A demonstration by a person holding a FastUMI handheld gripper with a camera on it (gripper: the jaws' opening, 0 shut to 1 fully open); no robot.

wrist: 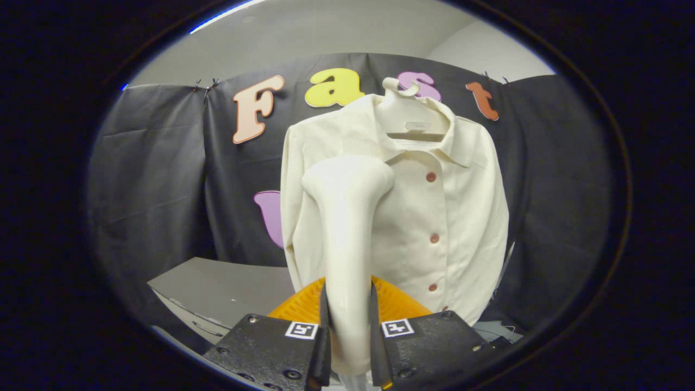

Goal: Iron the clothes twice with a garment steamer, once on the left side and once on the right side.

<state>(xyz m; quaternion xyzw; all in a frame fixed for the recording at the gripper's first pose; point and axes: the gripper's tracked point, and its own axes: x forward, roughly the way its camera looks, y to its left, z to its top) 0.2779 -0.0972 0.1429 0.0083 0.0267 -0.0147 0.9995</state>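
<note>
- Garment steamer: a cream, wand-shaped body rising upright through the lower centre of the frame, its wider head at mid-frame, overlapping the shirt's left front as seen here.
- Gripper: at the bottom centre, its two fingers press on either side of the steamer's handle, pinching it.
- Shirt: cream, long-sleeved, with reddish-brown buttons down the front, hanging beyond the steamer at the centre of the frame.
- Hanger: pale, its hook showing above the collar at upper centre.
- An orange ribbed piece sits behind the fingers, low in the frame.
- Grey surface: lower left, below the black cloth wall.
</note>
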